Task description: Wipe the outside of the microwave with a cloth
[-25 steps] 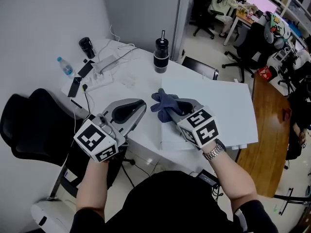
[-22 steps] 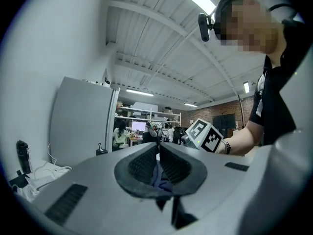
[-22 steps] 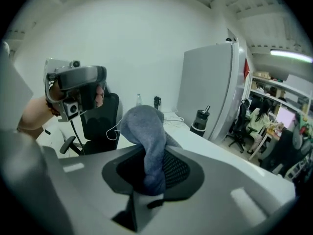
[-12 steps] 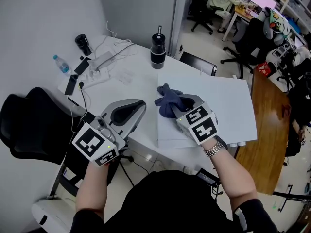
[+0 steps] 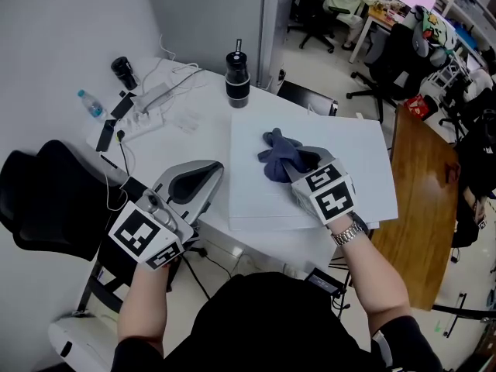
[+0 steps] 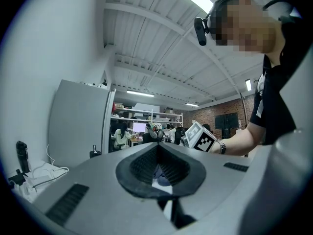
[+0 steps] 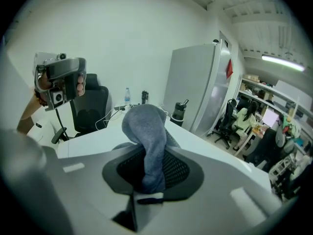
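Fingers (image 7: 175, 170) on cloth (image 7: 146, 131) over white top (image 5: 345, 149)

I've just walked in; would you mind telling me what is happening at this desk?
A person holds a gripper in each hand. The right gripper is shut on a blue-grey cloth, with the cloth down at the flat white top of the microwave, which stands on the white table. Whether the cloth presses on the top or sits just above it is hard to tell. The left gripper is shut and empty, held off to the microwave's left.
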Motion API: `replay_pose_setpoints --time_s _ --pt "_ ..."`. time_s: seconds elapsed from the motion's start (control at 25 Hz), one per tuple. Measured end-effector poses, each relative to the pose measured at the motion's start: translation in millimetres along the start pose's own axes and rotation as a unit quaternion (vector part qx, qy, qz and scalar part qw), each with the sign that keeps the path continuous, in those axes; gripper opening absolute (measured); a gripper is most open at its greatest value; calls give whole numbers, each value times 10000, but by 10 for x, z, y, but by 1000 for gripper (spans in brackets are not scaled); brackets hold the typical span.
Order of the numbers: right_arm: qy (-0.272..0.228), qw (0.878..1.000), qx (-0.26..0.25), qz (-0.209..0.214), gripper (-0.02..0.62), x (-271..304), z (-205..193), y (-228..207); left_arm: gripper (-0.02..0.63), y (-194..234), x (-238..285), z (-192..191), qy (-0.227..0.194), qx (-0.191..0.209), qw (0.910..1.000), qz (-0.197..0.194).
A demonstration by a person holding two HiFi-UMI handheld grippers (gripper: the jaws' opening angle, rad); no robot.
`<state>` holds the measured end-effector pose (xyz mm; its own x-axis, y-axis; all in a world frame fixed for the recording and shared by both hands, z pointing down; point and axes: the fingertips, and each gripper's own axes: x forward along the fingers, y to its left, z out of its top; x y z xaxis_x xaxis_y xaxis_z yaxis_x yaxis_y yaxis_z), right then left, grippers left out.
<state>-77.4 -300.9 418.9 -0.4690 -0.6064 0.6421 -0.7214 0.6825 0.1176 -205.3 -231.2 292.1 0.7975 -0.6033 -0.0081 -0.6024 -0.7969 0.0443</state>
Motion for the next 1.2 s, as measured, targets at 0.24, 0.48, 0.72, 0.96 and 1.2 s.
replay_pose_setpoints --time_s 0.24,0.48,0.72,0.96,1.2 --pt "-41 10000 57 -24 84 -226 -234 -293 5 -258 218 34 14 37 9999 93" --pt "-59 9999 95 -83 84 -481 -494 -630 5 -586 499 50 78 104 9999 113" --pt "-114 9997 168 -151 84 -745 -742 -966 5 -912 770 73 191 192 9996 124" --pt "-204 9991 249 -290 84 -948 -947 -1264 5 -1152 960 70 283 258 9992 122" --pt "-309 9980 367 -406 84 -1116 -1129 -1551 5 -1368 1165 45 419 316 9986 83"
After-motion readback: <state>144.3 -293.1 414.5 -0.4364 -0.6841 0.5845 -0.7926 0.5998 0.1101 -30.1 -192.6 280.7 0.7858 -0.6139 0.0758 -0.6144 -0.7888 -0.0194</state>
